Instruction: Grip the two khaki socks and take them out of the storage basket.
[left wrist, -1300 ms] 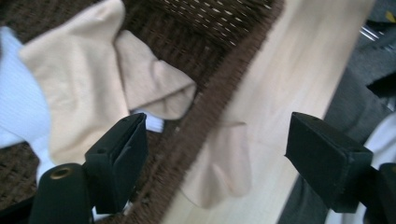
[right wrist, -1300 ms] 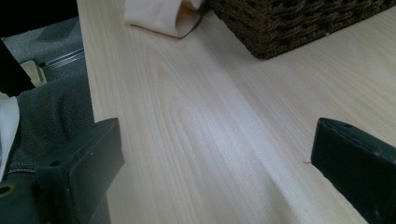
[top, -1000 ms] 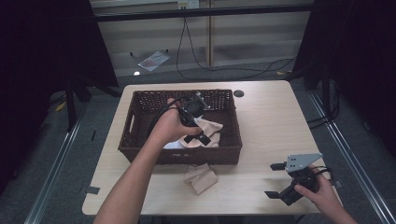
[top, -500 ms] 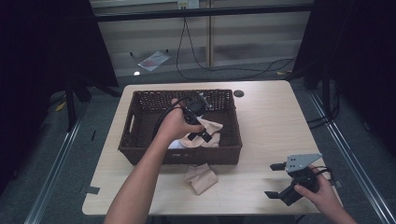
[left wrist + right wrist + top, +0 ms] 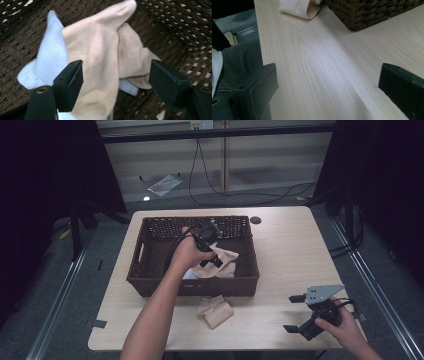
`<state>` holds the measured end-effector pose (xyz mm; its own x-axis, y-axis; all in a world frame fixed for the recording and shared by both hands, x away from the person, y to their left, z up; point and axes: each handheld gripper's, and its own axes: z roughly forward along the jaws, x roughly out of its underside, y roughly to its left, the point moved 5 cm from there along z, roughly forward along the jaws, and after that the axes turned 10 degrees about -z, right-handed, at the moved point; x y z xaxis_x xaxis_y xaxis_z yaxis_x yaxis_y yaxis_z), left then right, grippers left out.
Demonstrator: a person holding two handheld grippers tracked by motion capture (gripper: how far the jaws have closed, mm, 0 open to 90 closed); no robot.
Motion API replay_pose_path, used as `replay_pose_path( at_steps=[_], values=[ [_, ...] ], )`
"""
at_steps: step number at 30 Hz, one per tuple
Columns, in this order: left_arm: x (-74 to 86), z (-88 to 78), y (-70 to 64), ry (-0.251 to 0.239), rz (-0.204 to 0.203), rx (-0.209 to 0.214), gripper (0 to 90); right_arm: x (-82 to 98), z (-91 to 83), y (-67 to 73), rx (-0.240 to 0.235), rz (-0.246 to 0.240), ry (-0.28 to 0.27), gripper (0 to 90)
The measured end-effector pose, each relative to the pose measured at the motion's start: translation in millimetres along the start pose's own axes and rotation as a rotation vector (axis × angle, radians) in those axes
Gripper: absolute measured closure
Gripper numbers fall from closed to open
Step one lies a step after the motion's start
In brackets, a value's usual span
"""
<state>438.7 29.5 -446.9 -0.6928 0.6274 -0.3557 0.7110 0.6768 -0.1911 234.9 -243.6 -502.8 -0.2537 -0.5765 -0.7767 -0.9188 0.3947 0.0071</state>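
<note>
Left gripper (image 5: 115, 82): jaws wide, straddling soft beige sock (image 5: 100, 57) over ribbed white sock (image 5: 50, 60) inside woven basket (image 5: 150, 285). Right gripper (image 5: 311, 312): spread apart, near basket's front-right, over bare pale wood table (image 5: 324, 70).

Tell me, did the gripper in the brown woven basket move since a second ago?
Barely. The left gripper hangs over the beige sock in the brown woven basket, holding nearly the same spot against the basket's far wall.

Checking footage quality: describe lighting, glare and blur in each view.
High view: dim, dark surroundings, soft detail, the table evenly lit. Left gripper view: bright and fairly sharp on the beige sock, near gripper parts blurred. Right gripper view: a pale sheen on the wood, the basket corner slightly soft.
</note>
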Motion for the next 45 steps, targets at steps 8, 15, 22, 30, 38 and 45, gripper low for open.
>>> replay_pose_path(
  at_steps=[8,15,22,30,38,45],
  values=[
    [-2.3,16.0,5.6,0.005,-0.008,-0.015,38.5,0.1,0.0,0.0,0.0,-0.001,0.0,2.2],
    [-3.0,28.4,12.2,-0.009,0.0,-0.045,44.8,0.0,-0.3,-0.1,-0.001,-0.001,-0.001,2.2],
    [-2.8,36.0,15.6,-0.02,0.016,-0.056,54.7,0.1,-0.7,-0.3,0.0,-0.005,0.001,2.2],
    [0.2,39.7,15.5,-0.003,-0.048,-0.042,80.5,0.2,-0.6,0.4,-0.004,-0.004,-0.001,2.2],
    [2.7,33.2,14.2,0.004,-0.096,0.014,88.2,0.5,-0.4,0.3,-0.005,-0.004,0.003,2.2],
    [2.2,11.3,8.5,0.02,-0.104,0.05,88.3,0.1,-0.6,0.3,-0.004,-0.004,0.0,2.2]
  ],
)
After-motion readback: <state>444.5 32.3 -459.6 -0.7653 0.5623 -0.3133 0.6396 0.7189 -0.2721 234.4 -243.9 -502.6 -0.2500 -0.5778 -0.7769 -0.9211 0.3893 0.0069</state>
